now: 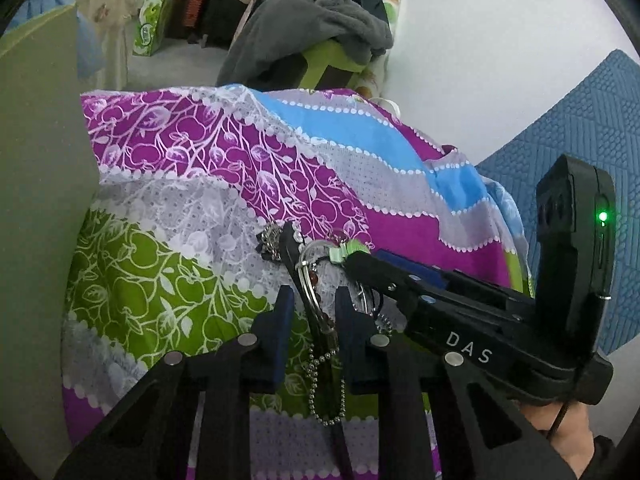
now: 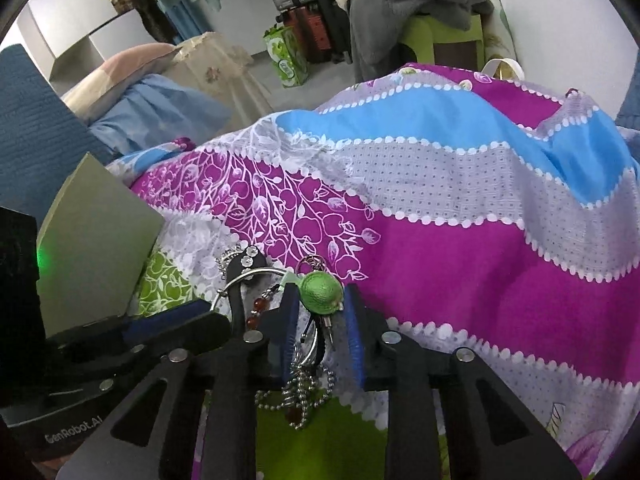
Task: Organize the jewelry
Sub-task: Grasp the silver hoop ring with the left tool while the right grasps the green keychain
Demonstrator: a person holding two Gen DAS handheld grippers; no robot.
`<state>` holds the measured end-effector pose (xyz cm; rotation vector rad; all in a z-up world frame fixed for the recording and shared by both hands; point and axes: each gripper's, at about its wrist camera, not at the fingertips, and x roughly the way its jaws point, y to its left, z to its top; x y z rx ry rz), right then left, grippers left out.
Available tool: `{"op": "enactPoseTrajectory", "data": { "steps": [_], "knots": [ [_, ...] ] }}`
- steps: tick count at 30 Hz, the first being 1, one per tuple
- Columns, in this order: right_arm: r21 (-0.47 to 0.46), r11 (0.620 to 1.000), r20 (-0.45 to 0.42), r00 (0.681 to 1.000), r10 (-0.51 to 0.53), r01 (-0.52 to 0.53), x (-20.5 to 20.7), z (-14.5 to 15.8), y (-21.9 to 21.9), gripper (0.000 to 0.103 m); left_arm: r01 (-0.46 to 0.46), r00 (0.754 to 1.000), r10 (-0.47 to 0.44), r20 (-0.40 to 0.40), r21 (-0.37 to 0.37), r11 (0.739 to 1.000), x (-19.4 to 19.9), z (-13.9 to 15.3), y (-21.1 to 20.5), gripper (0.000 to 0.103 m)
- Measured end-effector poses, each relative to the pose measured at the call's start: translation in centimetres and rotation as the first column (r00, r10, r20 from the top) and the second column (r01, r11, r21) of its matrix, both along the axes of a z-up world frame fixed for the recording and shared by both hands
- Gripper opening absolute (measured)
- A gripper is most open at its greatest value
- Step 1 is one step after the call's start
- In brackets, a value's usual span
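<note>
A tangle of jewelry lies on a patterned bedspread [image 1: 168, 280]: a silver bangle [image 1: 310, 280], a ball chain [image 1: 326, 392], red beads and a black hairband with white flowers [image 2: 252, 262]. My left gripper [image 1: 314, 312] is open, its fingers on either side of the bangle and chain. My right gripper [image 2: 320, 300] is open around a green ball charm [image 2: 322, 292], its fingers close on both sides. The right gripper also shows in the left wrist view [image 1: 352, 258], reaching in from the right by a green charm. The left gripper's body shows at the lower left of the right wrist view [image 2: 120, 344].
A grey-green box [image 2: 96, 240] stands on the bed to the left of the jewelry, also seen in the left wrist view [image 1: 36, 160]. A blue quilted mat [image 1: 580, 128] lies on the right. A green stool with grey clothes [image 1: 320, 32] stands beyond the bed.
</note>
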<state>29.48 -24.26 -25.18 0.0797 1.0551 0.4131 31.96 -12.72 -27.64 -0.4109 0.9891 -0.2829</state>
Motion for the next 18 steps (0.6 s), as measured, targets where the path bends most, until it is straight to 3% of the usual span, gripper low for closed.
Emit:
{"op": "enactPoseTrajectory", "data": {
  "steps": [12,18],
  "knots": [
    [-0.025,1.000,0.015,1.000,0.010,-0.010,0.5,-0.3,0.9,0.028,-0.010,1.000,0.010,-0.019,-0.028,1.000,0.5,-1.0,0.4,0.016],
    [-0.037,0.999,0.028,1.000,0.007,-0.006,0.3,-0.2,1.0,0.020,-0.014,1.000,0.014,-0.016,-0.011,1.000,0.7,-1.0,0.0,0.010]
  ]
}}
